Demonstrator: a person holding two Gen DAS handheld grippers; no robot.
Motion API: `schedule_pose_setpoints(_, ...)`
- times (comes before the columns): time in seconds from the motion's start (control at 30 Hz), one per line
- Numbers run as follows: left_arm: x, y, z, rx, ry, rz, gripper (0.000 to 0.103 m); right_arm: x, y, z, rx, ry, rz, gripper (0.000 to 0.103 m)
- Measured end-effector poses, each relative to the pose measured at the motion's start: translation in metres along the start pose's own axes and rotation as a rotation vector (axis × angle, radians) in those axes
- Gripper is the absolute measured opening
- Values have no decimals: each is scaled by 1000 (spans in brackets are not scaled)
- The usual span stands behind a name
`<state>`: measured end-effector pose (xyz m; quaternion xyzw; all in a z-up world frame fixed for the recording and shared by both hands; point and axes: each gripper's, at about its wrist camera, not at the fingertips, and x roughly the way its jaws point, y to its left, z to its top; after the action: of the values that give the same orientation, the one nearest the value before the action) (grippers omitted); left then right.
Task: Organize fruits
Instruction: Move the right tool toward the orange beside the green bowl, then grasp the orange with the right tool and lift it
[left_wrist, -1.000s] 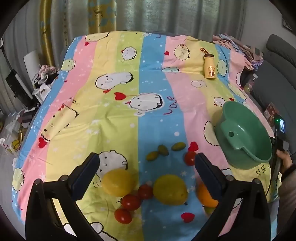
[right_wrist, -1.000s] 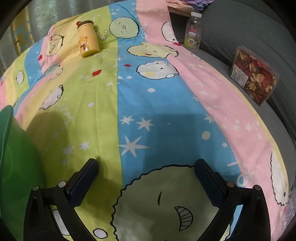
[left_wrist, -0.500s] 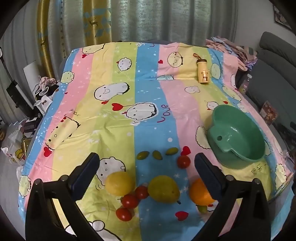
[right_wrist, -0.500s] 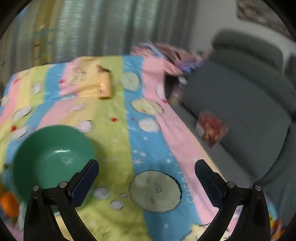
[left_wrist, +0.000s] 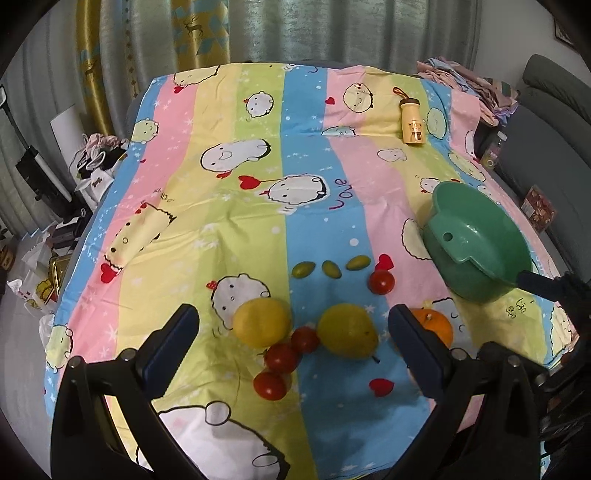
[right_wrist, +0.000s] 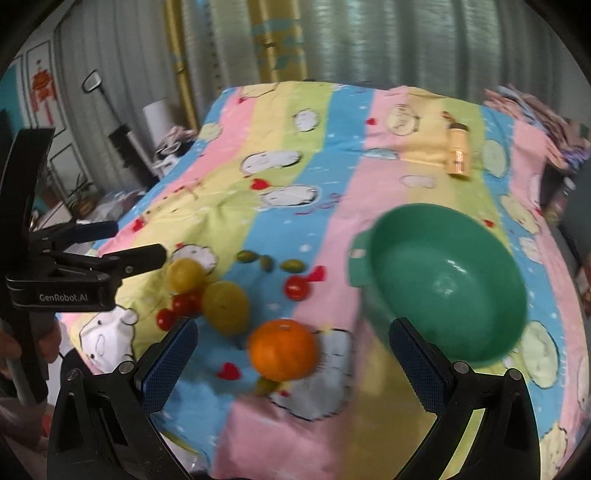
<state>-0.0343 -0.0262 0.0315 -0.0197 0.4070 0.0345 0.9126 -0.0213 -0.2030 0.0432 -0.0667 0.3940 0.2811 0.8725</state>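
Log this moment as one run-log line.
left gripper: open, empty, over fruit | right gripper: open, empty, near orange | green bowl: empty | fruits: all on bedsheet

the bowl (left_wrist: 476, 243) sits on the bedsheet (left_wrist: 229, 192) right of the fruits, the bottle (left_wrist: 412, 122) behind it.

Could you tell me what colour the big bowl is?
The large round plastic bowl is green; clearest in the right wrist view.
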Motion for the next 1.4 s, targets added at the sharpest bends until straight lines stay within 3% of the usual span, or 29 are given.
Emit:
schedule_pose_setpoints(0.33,0,10,-5,-12,5,-6,103,2,28,8,-54,-1,-25,103)
schedule_pose_setpoints(0.93,11,8,-8,-2,29,-59,103,11,24,4,-56,36,-15,103)
schedule_pose_setpoints(1.23,25,2,-22,-21,92,-269,102,21,16,-13,-66,69,6,103)
schedule_pose_setpoints(1.4,40,-11,-29,-55,157,-443,102,35,5,-28,-45,110,42,103)
